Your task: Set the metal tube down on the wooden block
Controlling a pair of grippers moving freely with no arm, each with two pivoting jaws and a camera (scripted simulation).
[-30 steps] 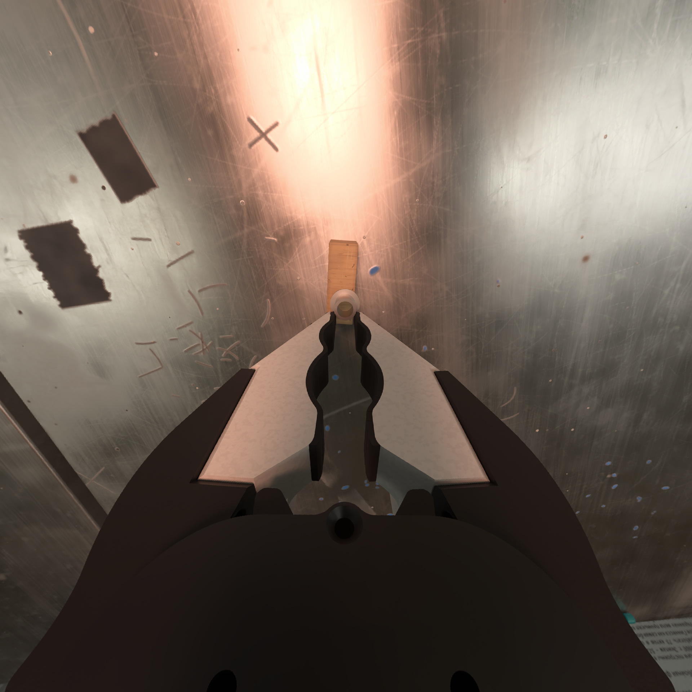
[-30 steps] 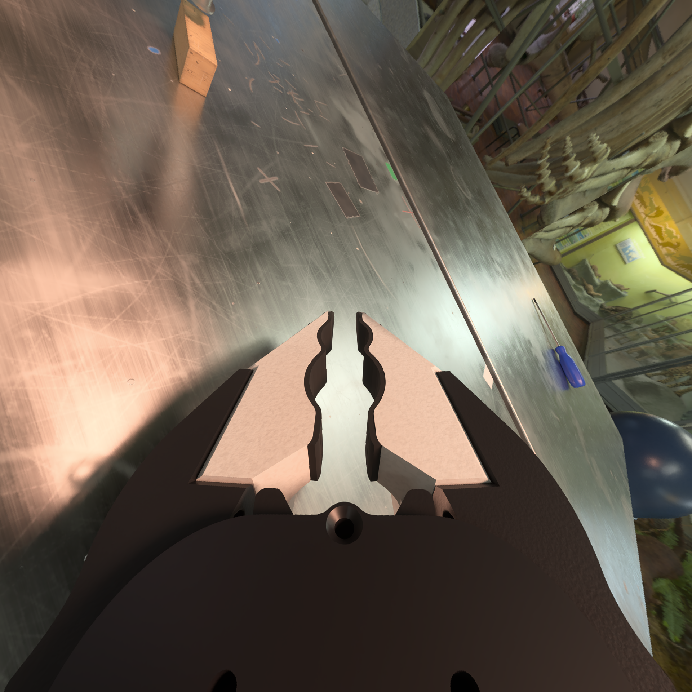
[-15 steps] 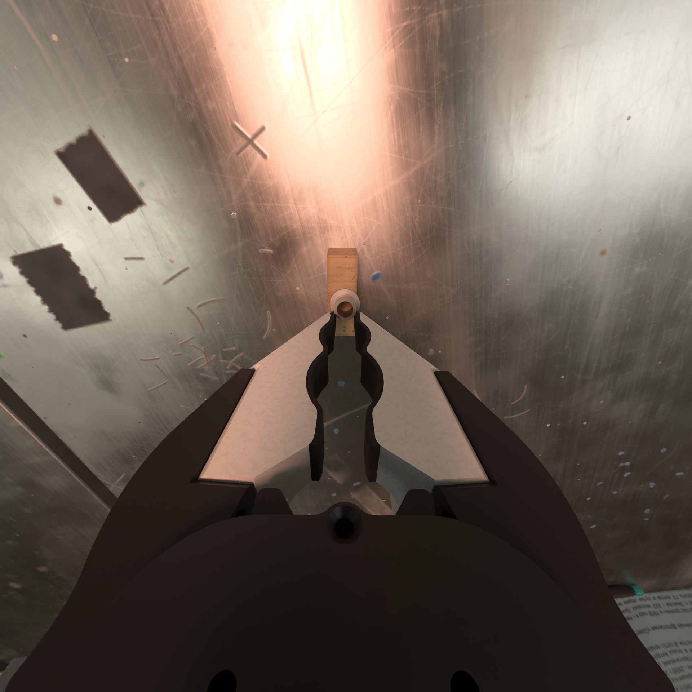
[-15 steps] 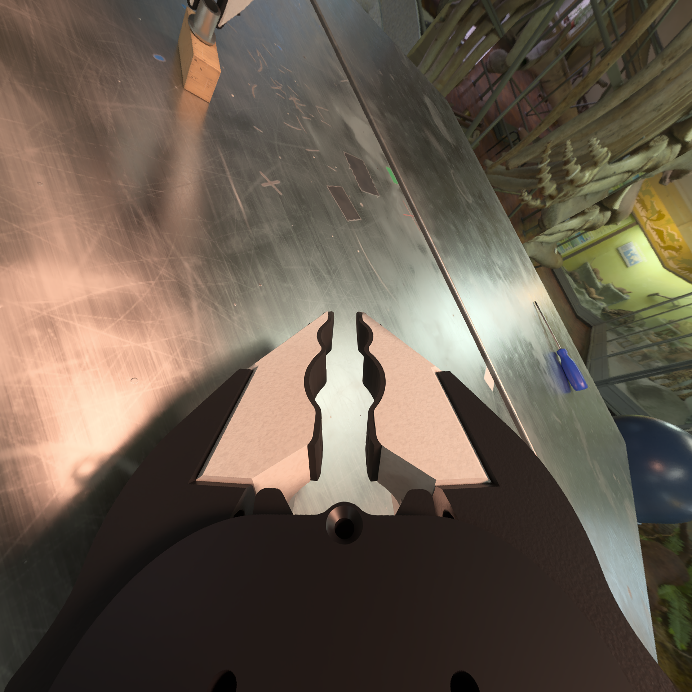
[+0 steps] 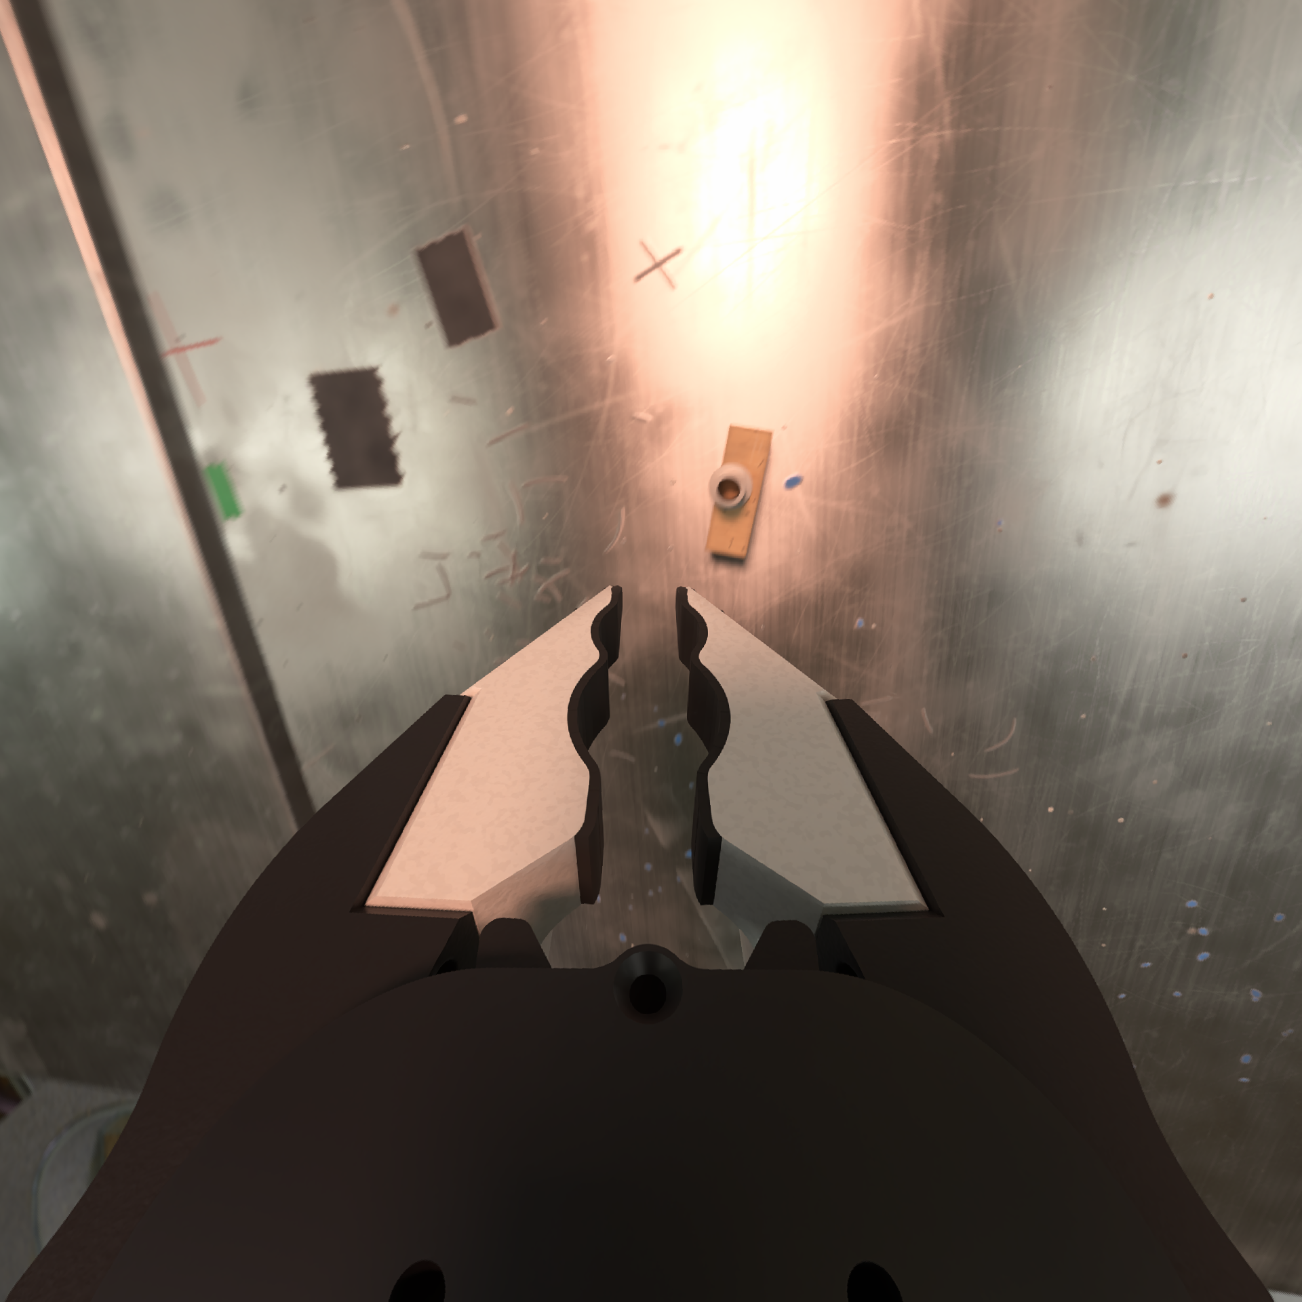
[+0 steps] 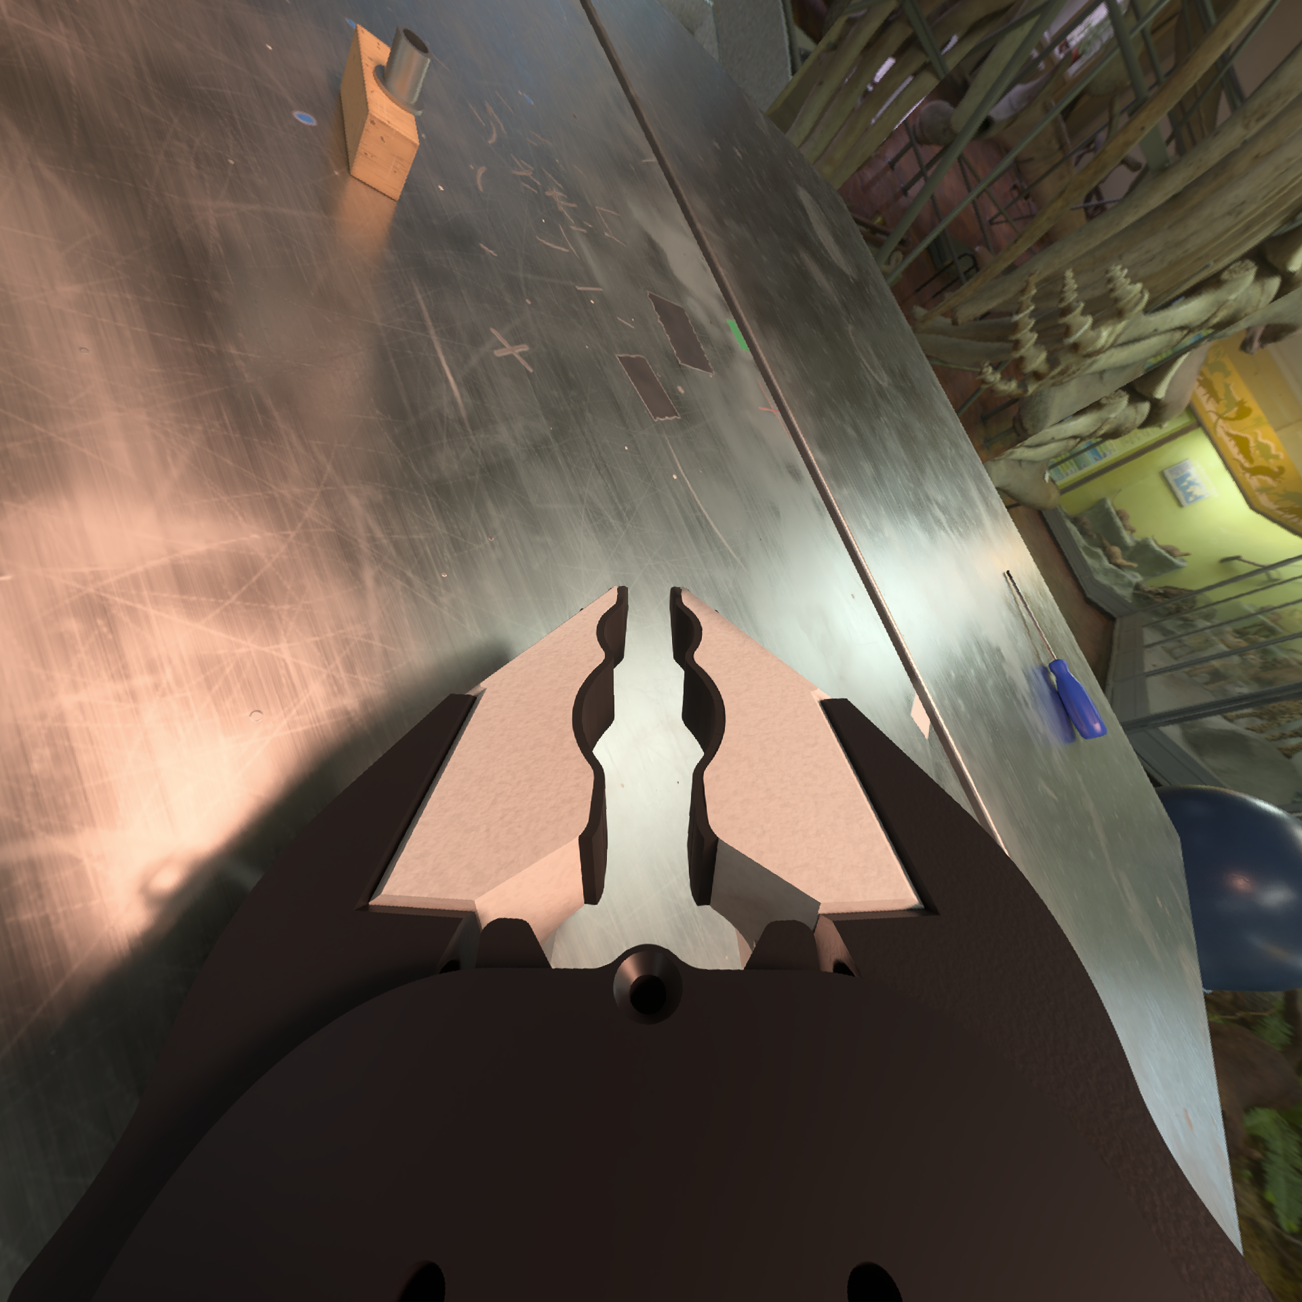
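Observation:
The metal tube (image 5: 730,486) stands upright on the wooden block (image 5: 733,539), at the block's long left edge. I cannot tell if its base sits wholly on the block. My left gripper (image 5: 648,599) is open and empty, high above the table, back from the block and a little to its left. In the right wrist view the tube (image 6: 407,67) and the block (image 6: 377,134) show far off at the upper left. My right gripper (image 6: 647,599) is empty, low over the metal table (image 6: 211,493), its fingers a narrow gap apart.
Two dark tape patches (image 5: 356,430) and a green tape mark (image 5: 222,490) lie left of the block beside a seam (image 5: 211,563) in the table. A blue screwdriver (image 6: 1074,697) lies near the table's right edge. A dark blue ball (image 6: 1254,902) sits beyond that edge.
My left gripper has let go of the tube, opened slightly, and pulled up and back to the left. The tube now stands on the block. The right gripper has barely moved.

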